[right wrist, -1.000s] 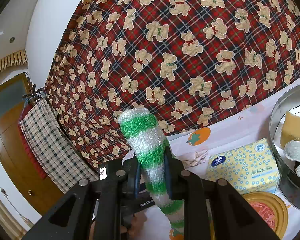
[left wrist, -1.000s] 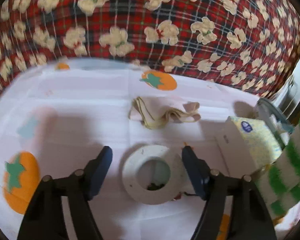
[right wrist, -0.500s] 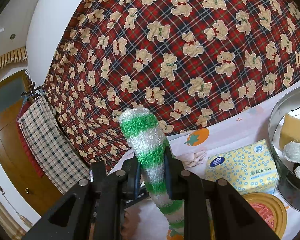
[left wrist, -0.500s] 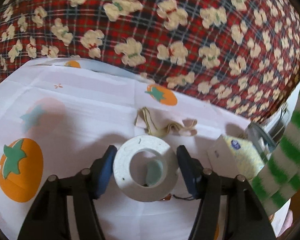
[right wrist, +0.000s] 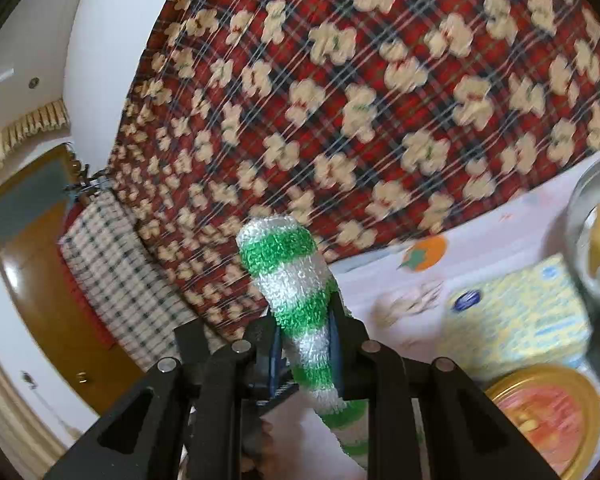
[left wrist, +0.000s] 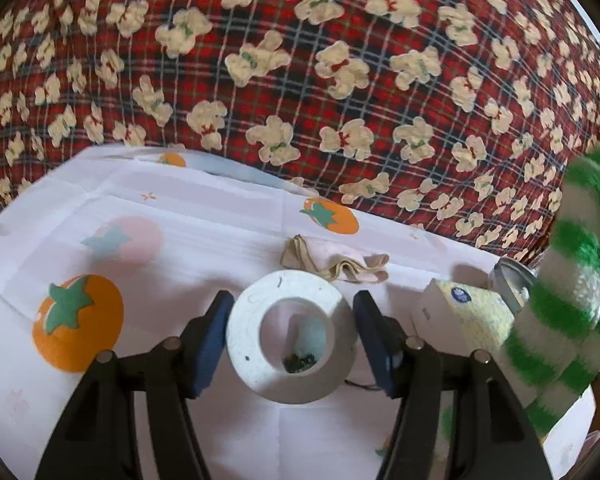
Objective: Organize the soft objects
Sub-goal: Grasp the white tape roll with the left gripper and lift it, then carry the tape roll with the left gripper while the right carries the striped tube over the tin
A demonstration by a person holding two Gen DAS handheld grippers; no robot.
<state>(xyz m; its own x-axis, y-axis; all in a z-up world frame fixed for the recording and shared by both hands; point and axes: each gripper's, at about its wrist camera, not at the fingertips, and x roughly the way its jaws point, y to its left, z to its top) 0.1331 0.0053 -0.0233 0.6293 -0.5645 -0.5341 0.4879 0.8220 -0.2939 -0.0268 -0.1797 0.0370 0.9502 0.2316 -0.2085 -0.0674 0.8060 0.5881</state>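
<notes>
My right gripper [right wrist: 304,344] is shut on a fuzzy green-and-white striped sock [right wrist: 288,280] held upright in the air; the sock also shows at the right edge of the left wrist view [left wrist: 568,312]. My left gripper [left wrist: 290,338] has its blue pads on either side of a white foam ring [left wrist: 290,336] and holds it off the white fruit-print tablecloth [left wrist: 180,232]. A crumpled beige cloth [left wrist: 336,258] lies on the tablecloth just beyond the ring. A metal tin [right wrist: 596,232] at the right edge holds a yellow sponge and pale soft things.
A yellow tissue box [right wrist: 516,316] lies on the tablecloth between the cloth and the tin; it also shows in the left wrist view [left wrist: 464,316]. A gold tin lid [right wrist: 548,412] lies near the front. A red bear-print plaid fabric [left wrist: 300,60] rises behind the table.
My left gripper closed on the white ring and lifted it off the cloth. My right gripper, with the sock in it, swung sideways; its view is now blurred.
</notes>
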